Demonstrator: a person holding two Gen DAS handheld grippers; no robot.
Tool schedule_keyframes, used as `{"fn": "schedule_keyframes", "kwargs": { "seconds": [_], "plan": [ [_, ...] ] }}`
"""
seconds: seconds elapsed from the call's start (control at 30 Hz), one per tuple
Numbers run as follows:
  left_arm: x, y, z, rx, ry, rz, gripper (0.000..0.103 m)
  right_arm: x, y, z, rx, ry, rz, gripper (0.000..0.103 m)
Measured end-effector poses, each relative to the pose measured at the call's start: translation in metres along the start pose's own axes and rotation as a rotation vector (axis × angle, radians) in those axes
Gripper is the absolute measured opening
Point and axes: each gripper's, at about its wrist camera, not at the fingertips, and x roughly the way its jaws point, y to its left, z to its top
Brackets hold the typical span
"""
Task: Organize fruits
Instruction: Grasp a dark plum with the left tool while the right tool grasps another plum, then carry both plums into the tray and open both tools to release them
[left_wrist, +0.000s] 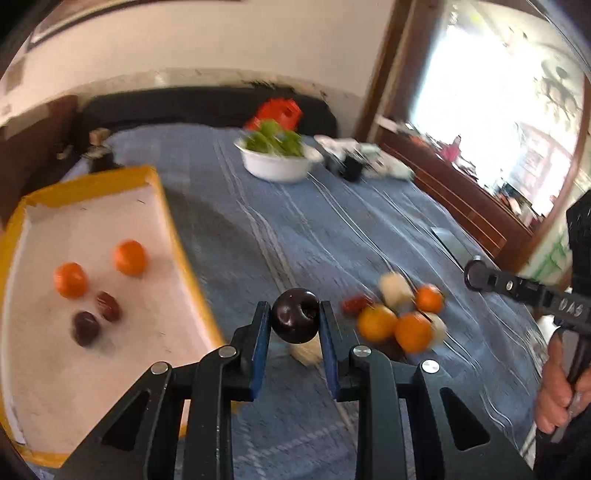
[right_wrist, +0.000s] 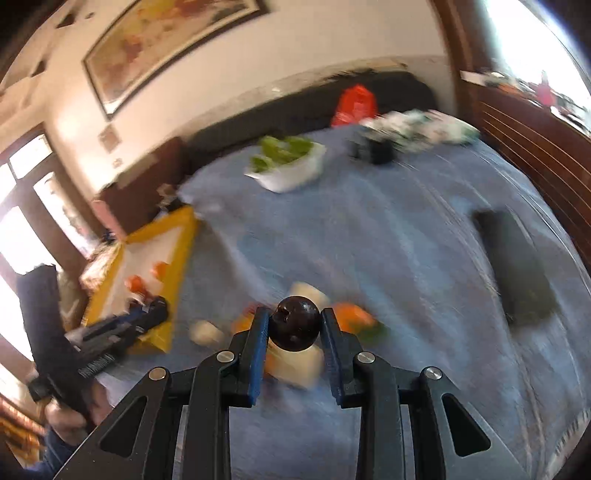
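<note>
My left gripper (left_wrist: 293, 314) is shut on a dark plum (left_wrist: 291, 321), held above the blue cloth beside the yellow-rimmed white tray (left_wrist: 173, 229). The tray holds two oranges (left_wrist: 129, 257), a brown date (left_wrist: 109, 305) and another dark plum (left_wrist: 85, 328). To the right on the cloth lies a blurred pile of oranges (left_wrist: 413, 330), pale fruits (left_wrist: 395, 288) and a red date (left_wrist: 352, 304). My right gripper (right_wrist: 294, 323) is shut on a second dark plum (right_wrist: 295, 328), lifted over that pile, with a pale fruit (right_wrist: 295, 363) under it. The tray (right_wrist: 184, 240) lies to its left.
A white bowl of green leaves (left_wrist: 277, 162) stands mid-cloth, with a red bag (left_wrist: 280, 110) behind it. Small clutter (left_wrist: 362, 158) lies at the back right. A dark flat object (right_wrist: 517, 266) rests on the cloth at right. A wooden rail (left_wrist: 461, 206) runs along the right side.
</note>
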Motion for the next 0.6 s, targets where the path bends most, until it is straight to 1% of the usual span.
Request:
{"fn": "schedule_keyframes", "kwargs": {
  "seconds": [0.07,0.17,0.23,0.33,0.43,0.5,0.6],
  "plan": [
    [0.0,0.01,0.0,-0.037,-0.018,0.005,0.025,0.014,0.017,0.015,0.003,0.0,0.037,0.031],
    [0.003,0.019,0.0,-0.076,-0.018,0.012,0.025,0.038,0.043,0.035,0.015,0.004,0.108,0.031],
    [0.003,0.021,0.001,-0.083,-0.028,0.027,0.025,0.056,0.058,0.04,0.011,0.019,0.131,0.031],
    [0.003,0.023,0.001,-0.088,-0.037,0.048,0.025,0.075,0.067,0.029,-0.004,0.036,0.18,0.031],
    [0.004,0.026,0.001,-0.093,-0.034,0.072,0.025,0.09,0.063,0.015,-0.019,0.066,0.191,0.031],
    [0.005,0.026,0.0,-0.092,-0.03,0.084,0.025,0.095,0.056,0.012,-0.001,0.092,0.213,0.031],
    [0.004,0.024,0.0,-0.079,-0.039,0.114,0.025,0.098,0.052,0.011,0.002,0.102,0.214,0.031]
  ]
}}
